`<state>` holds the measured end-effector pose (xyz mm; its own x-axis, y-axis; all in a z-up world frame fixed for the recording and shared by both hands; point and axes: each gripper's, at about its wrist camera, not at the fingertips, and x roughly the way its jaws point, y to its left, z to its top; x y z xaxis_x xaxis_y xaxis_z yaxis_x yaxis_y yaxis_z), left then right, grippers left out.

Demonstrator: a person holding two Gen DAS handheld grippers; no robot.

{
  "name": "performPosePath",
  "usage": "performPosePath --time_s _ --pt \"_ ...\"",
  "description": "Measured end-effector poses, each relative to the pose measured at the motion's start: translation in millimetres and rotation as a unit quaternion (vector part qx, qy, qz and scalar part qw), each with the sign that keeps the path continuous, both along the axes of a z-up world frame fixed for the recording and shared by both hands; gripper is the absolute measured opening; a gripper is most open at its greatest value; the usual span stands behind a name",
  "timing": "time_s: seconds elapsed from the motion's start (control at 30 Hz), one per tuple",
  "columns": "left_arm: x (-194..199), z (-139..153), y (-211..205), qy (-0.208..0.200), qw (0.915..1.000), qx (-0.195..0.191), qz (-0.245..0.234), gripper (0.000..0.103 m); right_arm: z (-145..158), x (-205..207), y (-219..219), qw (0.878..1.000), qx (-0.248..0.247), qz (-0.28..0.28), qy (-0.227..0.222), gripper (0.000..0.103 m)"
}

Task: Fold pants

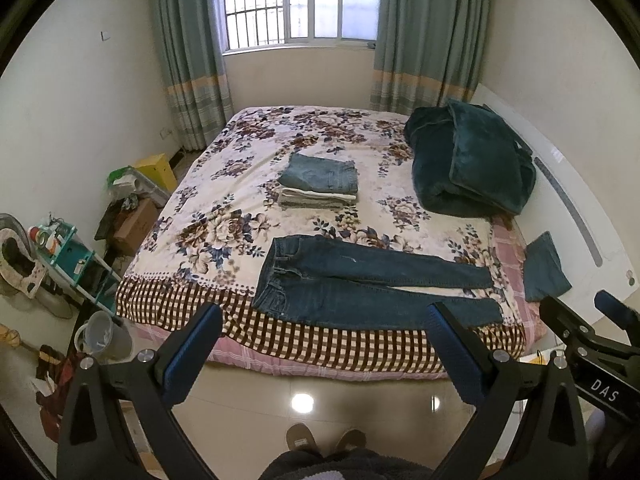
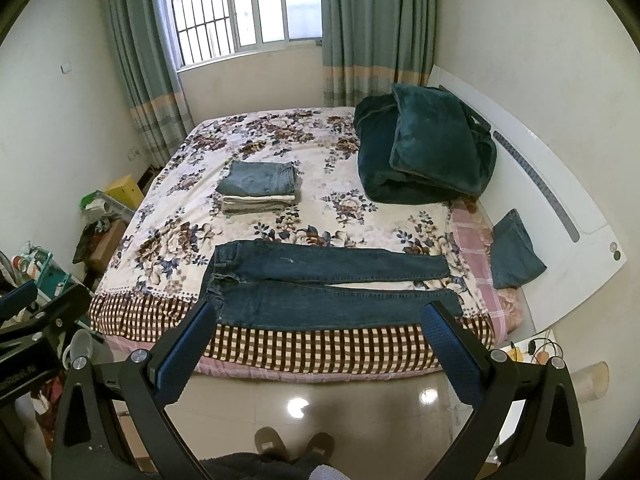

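Note:
Dark blue jeans [image 1: 360, 280] lie flat along the near edge of the bed, waistband to the left, both legs stretched to the right; they also show in the right wrist view [image 2: 320, 284]. My left gripper [image 1: 322, 316] is open and empty, held back from the bed above the floor, short of the jeans. My right gripper [image 2: 316, 316] is open and empty at the same distance. The right gripper also shows at the right edge of the left wrist view [image 1: 580, 312].
The bed [image 1: 200, 232] has a floral cover. A stack of folded pants [image 1: 320, 182] sits mid-bed. A dark green blanket [image 1: 468, 160] is piled at the back right. Another folded pair of jeans [image 1: 544, 268] lies by the white headboard [image 1: 576, 184]. Clutter and boxes [image 1: 132, 208] stand left of the bed.

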<state>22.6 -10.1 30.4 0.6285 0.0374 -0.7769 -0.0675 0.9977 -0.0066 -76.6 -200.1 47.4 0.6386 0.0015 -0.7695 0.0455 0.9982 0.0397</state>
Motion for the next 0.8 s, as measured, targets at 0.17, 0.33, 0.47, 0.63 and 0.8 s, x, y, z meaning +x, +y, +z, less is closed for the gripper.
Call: performPosePath --time_s 0.17,0.33,0.47,0.63,0.8 --pt "25.9 -19.0 -8.2 0.0 0.9996 0.014 0.024 0.103 -22.8 34.9 -22.1 1.0 0.009 -0.009 0.018 0.103" --pt "70.9 -43.3 -14.2 -0.006 0.9988 0.033 0.036 0.103 -58.8 87.9 -58.3 0.999 0.02 -0.019 0.031 0.103" --pt "111.6 -65.8 -15.6 0.004 0.9984 0.041 0.038 0.103 -81.3 137.2 -77.7 0.998 0.019 -0.037 0.046 0.103" --pt "185.9 -104.0 -16.6 0.031 0.9983 0.039 0.029 0.103 -121.8 223.0 -102.0 0.995 0.012 -0.072 0.066 0.103" --pt "276.2 -154.8 -11.7 0.07 0.9963 0.041 0.03 0.103 -180.7 329.1 -123.9 0.988 0.006 -0.12 0.103 0.103"
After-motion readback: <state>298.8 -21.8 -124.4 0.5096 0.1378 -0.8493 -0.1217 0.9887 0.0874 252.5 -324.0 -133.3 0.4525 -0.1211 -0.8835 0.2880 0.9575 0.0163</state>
